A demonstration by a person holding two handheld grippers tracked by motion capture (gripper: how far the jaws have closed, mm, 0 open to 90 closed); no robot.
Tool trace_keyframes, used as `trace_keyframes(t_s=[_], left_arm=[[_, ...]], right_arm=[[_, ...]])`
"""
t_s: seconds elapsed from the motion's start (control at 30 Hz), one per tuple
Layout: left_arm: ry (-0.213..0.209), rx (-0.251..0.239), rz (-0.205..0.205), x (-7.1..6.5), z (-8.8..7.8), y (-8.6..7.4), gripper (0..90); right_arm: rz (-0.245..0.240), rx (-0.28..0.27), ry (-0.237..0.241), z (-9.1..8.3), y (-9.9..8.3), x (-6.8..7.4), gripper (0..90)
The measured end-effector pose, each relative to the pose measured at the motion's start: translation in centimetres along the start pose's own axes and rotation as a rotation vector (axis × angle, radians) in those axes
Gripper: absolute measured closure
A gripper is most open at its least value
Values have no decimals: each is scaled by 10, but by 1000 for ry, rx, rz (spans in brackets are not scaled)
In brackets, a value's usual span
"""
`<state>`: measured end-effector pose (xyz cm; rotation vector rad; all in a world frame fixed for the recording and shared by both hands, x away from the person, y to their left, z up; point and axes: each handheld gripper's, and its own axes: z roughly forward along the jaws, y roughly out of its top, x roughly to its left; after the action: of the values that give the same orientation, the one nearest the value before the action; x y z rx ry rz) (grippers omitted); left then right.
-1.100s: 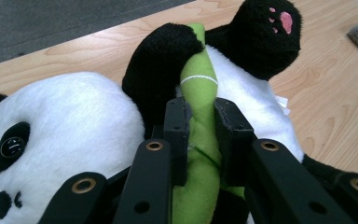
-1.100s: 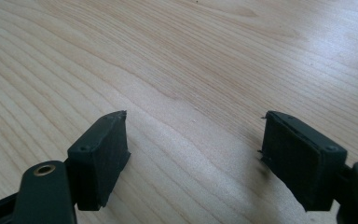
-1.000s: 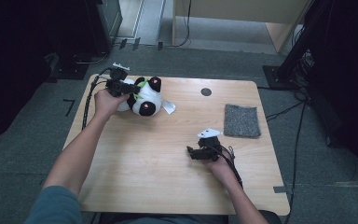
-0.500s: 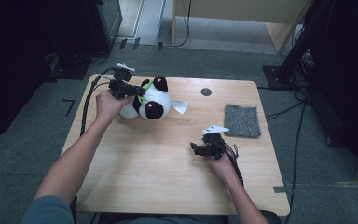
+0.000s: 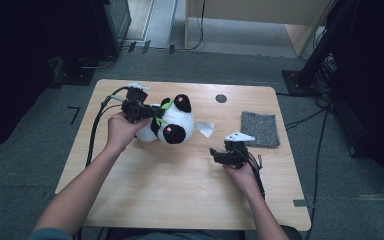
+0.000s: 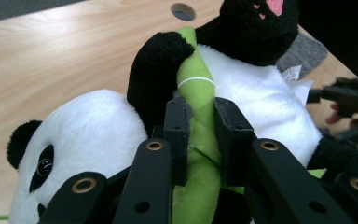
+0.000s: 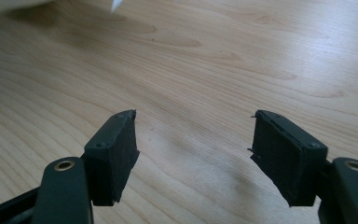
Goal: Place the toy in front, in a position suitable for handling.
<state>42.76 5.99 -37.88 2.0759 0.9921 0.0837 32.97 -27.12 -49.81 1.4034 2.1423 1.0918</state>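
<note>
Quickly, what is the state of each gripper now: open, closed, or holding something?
Left gripper: closed on the green stalk of the toy panda.
Right gripper: open, holding nothing, above the table.

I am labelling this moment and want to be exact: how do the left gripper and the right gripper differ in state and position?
The left gripper is shut on the panda toy's green bamboo piece; the right gripper is open and holds nothing. The left gripper is at the far left part of the table, against the toy; the right gripper is nearer the person, over bare wood. Both have black jaws, and a hand holds each.
</note>
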Motion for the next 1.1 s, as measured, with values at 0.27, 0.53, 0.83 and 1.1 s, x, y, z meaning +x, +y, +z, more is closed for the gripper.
trace_keyframes(t_s=[0.27, 0.53, 0.83, 1.1], left_arm=[[-13, -50, -19, -22, -3, -27, 767], [-43, -83, -79, -34, 8, -48, 766], [-27, -74, -60, -39, 41, -48, 762], [-14, -79, -16, -38, 41, -48, 698]], right_arm=[[5, -15, -16, -3, 1, -4, 306], [-12, -18, -38, -5, 2, -7, 288], [-28, -16, -61, -3, 7, -10, 302], [16, 6, -50, -2, 7, -22, 383]])
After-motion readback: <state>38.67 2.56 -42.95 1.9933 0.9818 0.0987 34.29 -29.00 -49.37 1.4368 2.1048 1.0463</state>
